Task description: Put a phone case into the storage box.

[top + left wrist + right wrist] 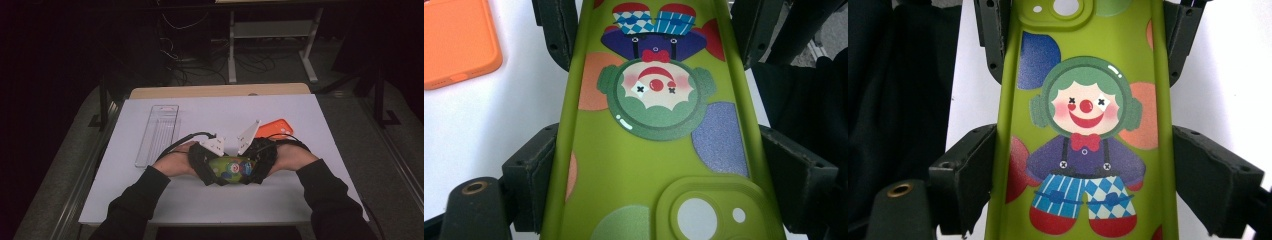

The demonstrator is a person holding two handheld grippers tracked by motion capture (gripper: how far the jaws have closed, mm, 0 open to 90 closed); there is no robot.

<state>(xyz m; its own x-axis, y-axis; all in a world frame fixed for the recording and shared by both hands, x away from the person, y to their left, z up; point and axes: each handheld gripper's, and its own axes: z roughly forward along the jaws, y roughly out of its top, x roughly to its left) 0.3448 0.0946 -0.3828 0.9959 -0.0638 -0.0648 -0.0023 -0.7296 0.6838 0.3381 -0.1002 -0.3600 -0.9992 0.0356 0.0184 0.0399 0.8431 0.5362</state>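
Green phone case: at 6 o'clock on the table, spanned between both grippers.
Left gripper: jaws clenched on camera end.
Right gripper: jaws clamp opposite end, steadying it.
Orange case: at 1 o'clock, set aside.

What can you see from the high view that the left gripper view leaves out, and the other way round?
High view: a clear plastic tray lying on the white table, both dark sleeves, and both tongs clamped on opposite ends of one case.

Left gripper view: the case's clown print, upside down, its raised camera cut-out and coloured dots, all close up.

Both: the green clown-printed phone case, and the plain orange phone case lying on the table beyond it.
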